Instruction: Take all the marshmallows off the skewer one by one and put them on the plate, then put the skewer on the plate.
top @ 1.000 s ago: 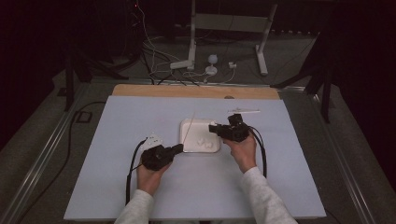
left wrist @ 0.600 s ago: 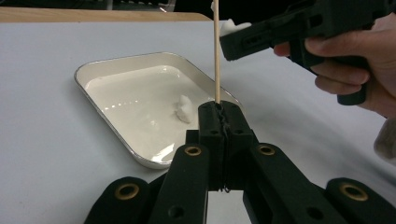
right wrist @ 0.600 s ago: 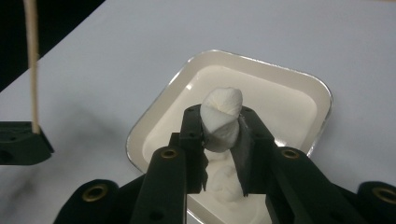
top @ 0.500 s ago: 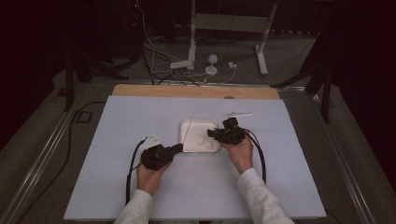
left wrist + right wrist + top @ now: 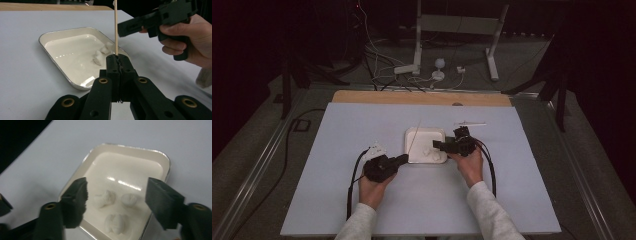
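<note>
A pale blue-grey sheet [image 5: 337,150] covers the wooden table [image 5: 422,97], and behind it the room is dark, with a grey floor, white cables [image 5: 432,75] and a white metal stand [image 5: 452,30] at 12 o'clock. In the high view the black left gripper [image 5: 401,159] lies at 7 o'clock of the white rectangular enamel tray [image 5: 426,135], its jaws pressed together on a thin wooden skewer [image 5: 414,137] that leans over the tray toward 12 o'clock. The left gripper view shows this grip close: the skewer [image 5: 115,27] stands between the closed black jaws and rises out of the top edge, with the tray [image 5: 57,72] at 10 o'clock. The black right gripper [image 5: 438,146] hovers over the tray's right edge, at 3 o'clock. Its own view gives what the high view blurs: three small white soft lumps [image 5: 117,211] lie apart from each other in the near end of the tray [image 5: 163,160], and the jaws stand apart above them, touching none. A second thin stick [image 5: 470,124] lies on the sheet at 1 o'clock of the tray. Compared with one second ago, the right gripper's jaws have just been opening with nothing between them, and the left hand has kept its place.
</note>
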`<state>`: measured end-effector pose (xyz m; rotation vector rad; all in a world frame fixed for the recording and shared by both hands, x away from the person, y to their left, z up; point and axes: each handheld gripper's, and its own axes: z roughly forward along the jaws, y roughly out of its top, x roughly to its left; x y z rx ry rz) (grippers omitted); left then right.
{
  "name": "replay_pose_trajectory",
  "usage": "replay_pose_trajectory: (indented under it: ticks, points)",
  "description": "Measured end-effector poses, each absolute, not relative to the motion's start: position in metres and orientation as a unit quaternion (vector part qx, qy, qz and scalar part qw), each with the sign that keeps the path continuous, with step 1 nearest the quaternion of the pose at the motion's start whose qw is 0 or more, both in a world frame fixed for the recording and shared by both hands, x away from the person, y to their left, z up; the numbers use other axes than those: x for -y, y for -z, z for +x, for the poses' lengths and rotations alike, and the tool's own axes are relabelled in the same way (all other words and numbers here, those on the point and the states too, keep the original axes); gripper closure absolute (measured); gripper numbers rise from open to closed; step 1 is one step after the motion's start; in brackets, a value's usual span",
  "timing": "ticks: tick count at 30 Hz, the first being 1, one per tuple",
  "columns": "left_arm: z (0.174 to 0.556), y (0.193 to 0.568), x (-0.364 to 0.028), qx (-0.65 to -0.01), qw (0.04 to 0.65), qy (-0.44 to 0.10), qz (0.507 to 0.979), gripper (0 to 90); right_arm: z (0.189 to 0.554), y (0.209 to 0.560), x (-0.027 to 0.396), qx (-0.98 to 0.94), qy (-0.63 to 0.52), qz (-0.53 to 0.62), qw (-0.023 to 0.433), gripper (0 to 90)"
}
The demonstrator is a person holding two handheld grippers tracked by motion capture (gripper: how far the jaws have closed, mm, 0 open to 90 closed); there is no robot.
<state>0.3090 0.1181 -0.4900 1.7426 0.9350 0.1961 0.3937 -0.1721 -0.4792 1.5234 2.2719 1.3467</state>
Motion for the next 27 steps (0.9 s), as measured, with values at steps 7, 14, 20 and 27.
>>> replay_pose_trajectory:
  ticks: [7,14,20,27]
  points:
    - [0.309,0.487,-0.119,-0.402,0.549,-0.079,0.728,90.0,0.384,0.468,0.173,-0.741,-0.455,0.488,0.069,14.4]
    - [0.311,0.480,-0.116,-0.409,0.556,-0.075,0.719,90.0,0.374,0.460,0.174,-0.749,-0.465,0.468,0.065,0.0]
    - [0.314,0.473,-0.109,-0.412,0.557,-0.074,0.718,90.0,0.365,0.456,0.173,-0.760,-0.465,0.450,0.066,0.0]
    - [0.319,0.470,-0.105,-0.423,0.558,-0.074,0.710,90.0,0.355,0.455,0.178,-0.762,-0.470,0.440,0.071,0.0]
